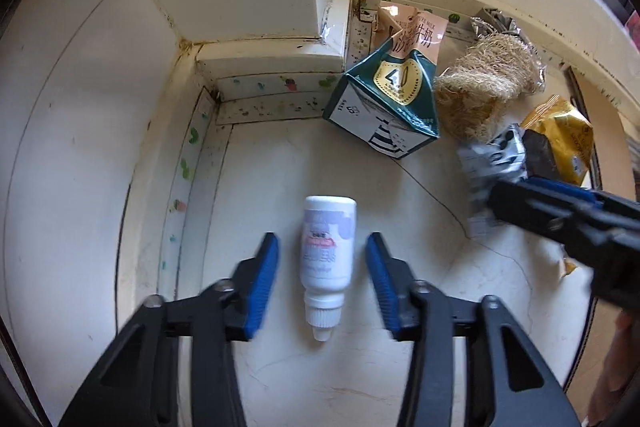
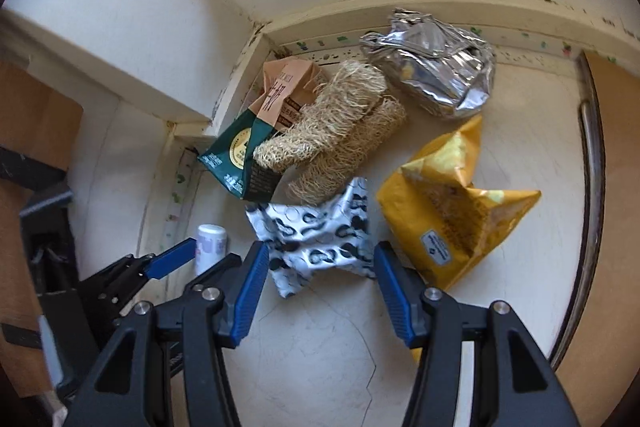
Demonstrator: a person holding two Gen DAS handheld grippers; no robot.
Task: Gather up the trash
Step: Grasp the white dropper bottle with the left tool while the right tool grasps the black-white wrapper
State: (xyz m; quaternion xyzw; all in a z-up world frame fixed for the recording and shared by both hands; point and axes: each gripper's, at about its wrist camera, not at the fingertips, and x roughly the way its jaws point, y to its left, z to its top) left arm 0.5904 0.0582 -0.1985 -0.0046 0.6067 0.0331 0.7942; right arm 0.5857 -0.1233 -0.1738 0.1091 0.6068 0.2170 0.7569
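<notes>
The left gripper (image 1: 322,283) is spreading around one white bottle (image 1: 327,259); the right gripper (image 2: 322,283) is spreading around one black-and-white wrapper (image 2: 316,239). One milk carton (image 2: 248,147), two loofahs (image 2: 320,123), one yellow bag (image 2: 448,207) and one silver bag (image 2: 436,67) are lying near.

Soft, warm daylight, no harsh shadows. Glare on the crumpled foil bag (image 2: 432,71). Heavy fisheye bending, dark vignette at corners. Slight motion blur throughout.

My left black gripper with blue ribbed pads (image 1: 322,281) points forward and down, its jaws spread wide with a clear gap between the pads. My right black gripper with blue ribbed pads (image 2: 320,285) is angled down beside it, jaws likewise spread wide, nothing clamped between them.
</notes>
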